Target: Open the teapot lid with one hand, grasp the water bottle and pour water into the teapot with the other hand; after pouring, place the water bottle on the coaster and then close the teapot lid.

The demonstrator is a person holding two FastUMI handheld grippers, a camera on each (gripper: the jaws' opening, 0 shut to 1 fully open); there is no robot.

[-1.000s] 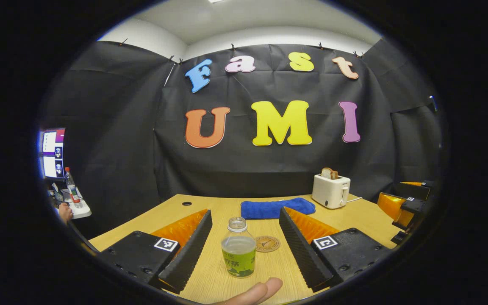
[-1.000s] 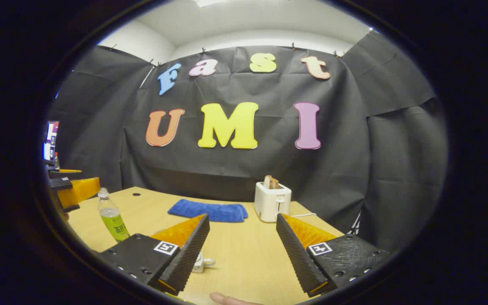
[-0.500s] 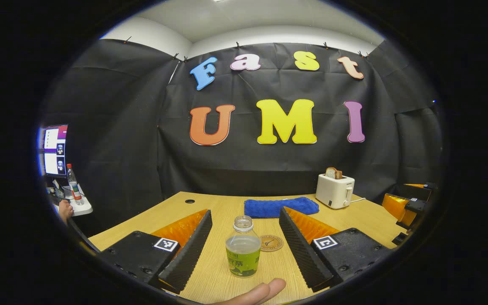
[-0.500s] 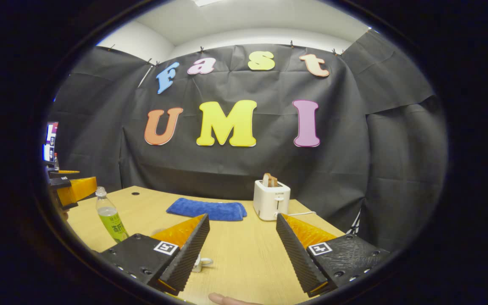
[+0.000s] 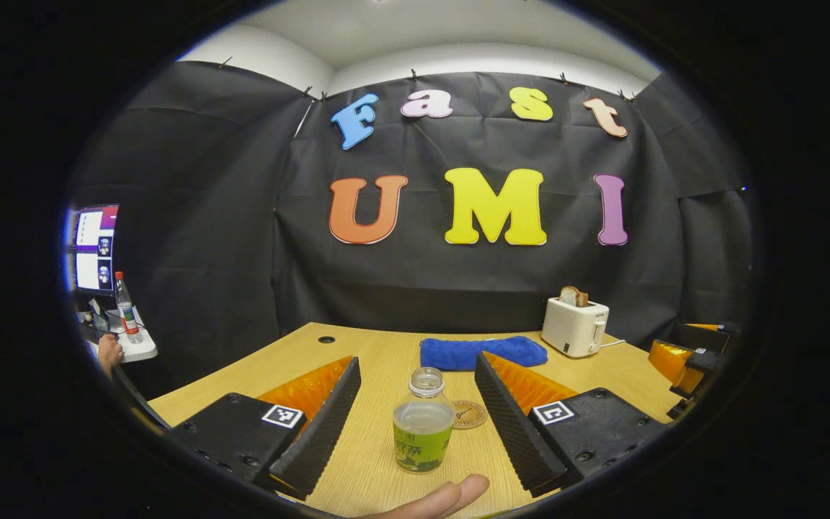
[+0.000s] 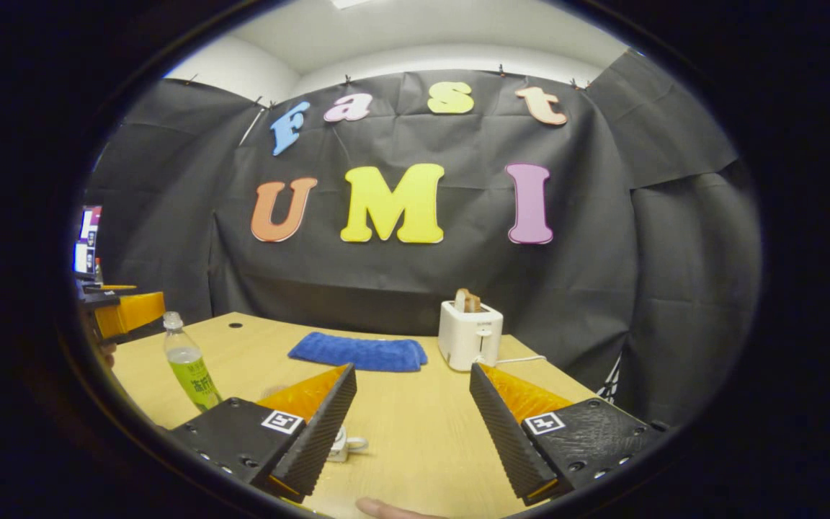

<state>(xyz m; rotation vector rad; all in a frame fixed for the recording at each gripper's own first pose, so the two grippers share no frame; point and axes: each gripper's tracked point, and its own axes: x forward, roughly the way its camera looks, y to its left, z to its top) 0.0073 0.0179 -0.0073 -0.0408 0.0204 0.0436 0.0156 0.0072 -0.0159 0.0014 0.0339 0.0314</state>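
A: Left gripper view. What lies between the fingers?

B: The left gripper (image 5: pixel 416 411) is spread wide, fingers clear of the water bottle (image 5: pixel 423 431), which stands upright and uncapped between them near the front edge of the surface (image 5: pixel 379 353). The coaster (image 5: pixel 470 414) lies just behind and to the right of the bottle. A fingertip (image 5: pixel 451 496) shows at the bottom.

A: And toward the rear edge?

B: A blue cloth (image 5: pixel 483 352) and, to its right, a toaster (image 5: pixel 574 327) holding bread.

A: Right gripper view?

B: The right gripper (image 6: pixel 411 414) is likewise spread and holds nothing. A small white object with a loop handle (image 6: pixel 343 445), partly hidden by the left finger, sits on the surface; whether it is the teapot cannot be told. The bottle stands near the left edge.
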